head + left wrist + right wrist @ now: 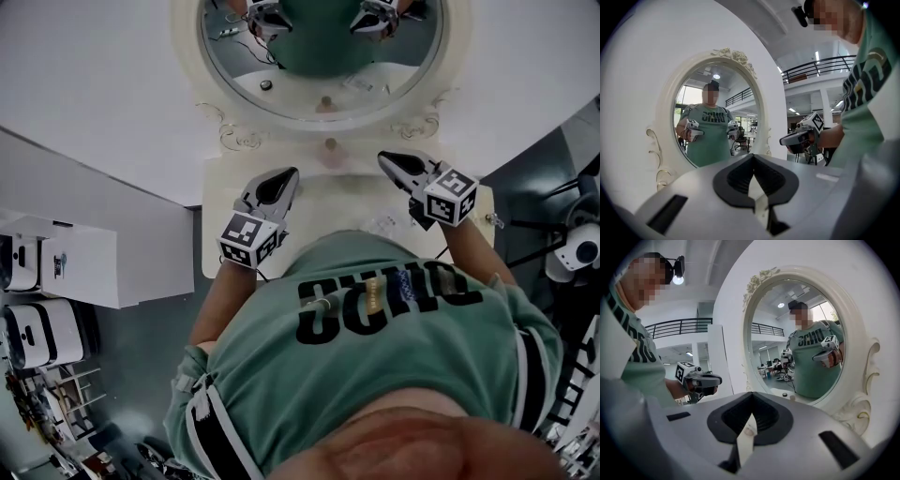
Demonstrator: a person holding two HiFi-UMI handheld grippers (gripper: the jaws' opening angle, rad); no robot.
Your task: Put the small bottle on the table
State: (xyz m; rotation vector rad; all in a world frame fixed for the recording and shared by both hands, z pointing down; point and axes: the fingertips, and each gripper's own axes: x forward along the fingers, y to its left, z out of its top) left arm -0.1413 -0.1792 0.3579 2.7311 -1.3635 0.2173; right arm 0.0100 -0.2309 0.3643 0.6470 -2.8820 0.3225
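Observation:
A small pinkish bottle (330,147) stands upright on the cream dressing table (221,220), close to the foot of the oval mirror (214,56). My left gripper (289,173) hovers over the table to the bottle's left and nearer to me, shut with nothing in it. To the bottle's right my right gripper (386,159) is also shut and empty. In the left gripper view the jaws (753,157) meet in front of the mirror (670,122), and the right gripper (785,140) shows beside them. In the right gripper view a small pinkish spot shows through the slit below the closed tips (751,394).
A clear packet (382,225) lies on the table near its right front. The mirror's carved frame (862,380) rises just behind the bottle. White cabinets (66,267) stand at the left, and a tripod with equipment (579,246) at the right on the grey floor.

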